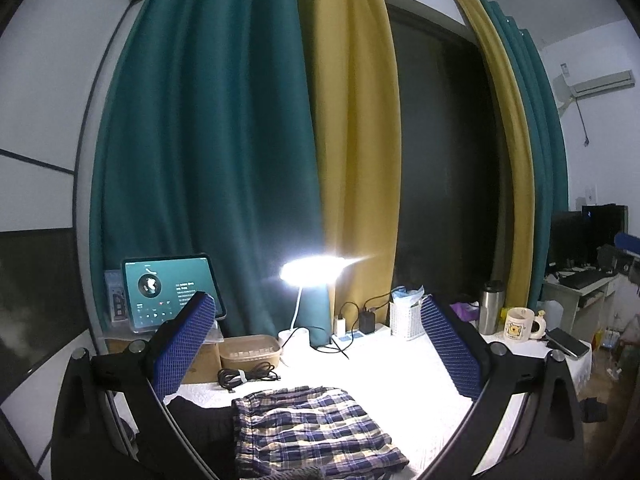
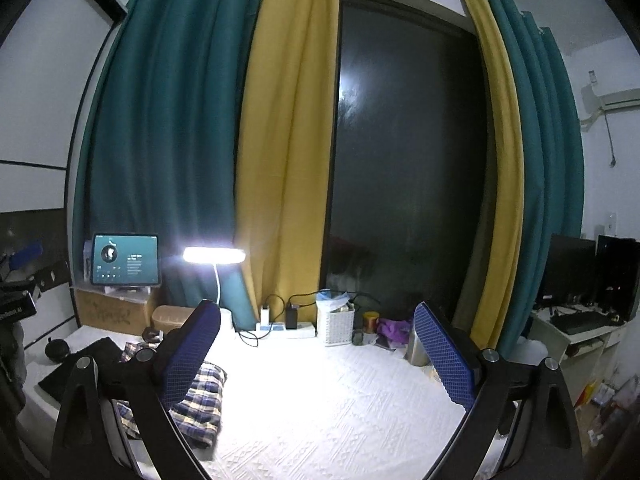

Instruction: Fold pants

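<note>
Home bedroom: teal-yellow curtains, lit desk lamp, tablet, mug, wall air conditioner.

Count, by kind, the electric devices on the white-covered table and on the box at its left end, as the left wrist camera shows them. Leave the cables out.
Tablet: 1
Desk lamp: 1
Charger plugs: 2, the white charger and the black charger
Power strip: 1
Phone: 1
Total: 6
</note>
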Demonstrator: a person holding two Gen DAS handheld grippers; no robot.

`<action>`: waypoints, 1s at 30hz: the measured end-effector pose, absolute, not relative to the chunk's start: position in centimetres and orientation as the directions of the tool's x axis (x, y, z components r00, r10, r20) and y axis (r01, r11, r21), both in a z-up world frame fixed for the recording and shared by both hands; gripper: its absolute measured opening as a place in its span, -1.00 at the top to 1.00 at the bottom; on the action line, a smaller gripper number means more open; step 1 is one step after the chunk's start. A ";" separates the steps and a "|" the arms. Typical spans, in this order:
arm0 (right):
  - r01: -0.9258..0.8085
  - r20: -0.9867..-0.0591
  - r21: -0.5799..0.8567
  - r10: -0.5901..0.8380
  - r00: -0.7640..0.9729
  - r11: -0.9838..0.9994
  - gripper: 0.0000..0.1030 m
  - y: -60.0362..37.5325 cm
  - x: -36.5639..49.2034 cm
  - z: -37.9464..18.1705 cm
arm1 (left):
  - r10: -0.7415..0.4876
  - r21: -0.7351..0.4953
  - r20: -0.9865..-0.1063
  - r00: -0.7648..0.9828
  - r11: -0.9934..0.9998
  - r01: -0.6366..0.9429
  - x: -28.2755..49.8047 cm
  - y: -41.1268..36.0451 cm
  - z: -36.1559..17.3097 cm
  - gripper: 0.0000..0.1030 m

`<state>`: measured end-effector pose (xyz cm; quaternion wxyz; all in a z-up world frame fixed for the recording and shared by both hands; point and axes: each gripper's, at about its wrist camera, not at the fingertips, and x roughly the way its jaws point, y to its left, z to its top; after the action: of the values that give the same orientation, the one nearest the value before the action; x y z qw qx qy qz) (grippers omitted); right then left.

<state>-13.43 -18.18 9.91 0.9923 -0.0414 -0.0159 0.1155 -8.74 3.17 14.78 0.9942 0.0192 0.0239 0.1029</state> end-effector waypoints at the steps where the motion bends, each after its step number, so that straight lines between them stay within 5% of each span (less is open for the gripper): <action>1: -0.226 0.022 -0.088 0.228 0.973 0.970 -0.91 -18.1 -13.5 9.9 | 0.202 0.044 -0.048 0.978 0.979 -0.200 -8.7 3.1 14.7 -0.98; 30: -0.229 -0.033 -0.066 0.227 0.973 0.971 -0.93 -18.2 -12.0 8.3 | 0.176 0.040 -0.095 0.980 0.984 -0.173 -7.9 2.7 14.1 -0.98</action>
<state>-11.97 -18.17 8.28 0.9927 -0.0345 0.0127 0.1148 -7.94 2.71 14.07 0.9948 0.0159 0.0490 0.0876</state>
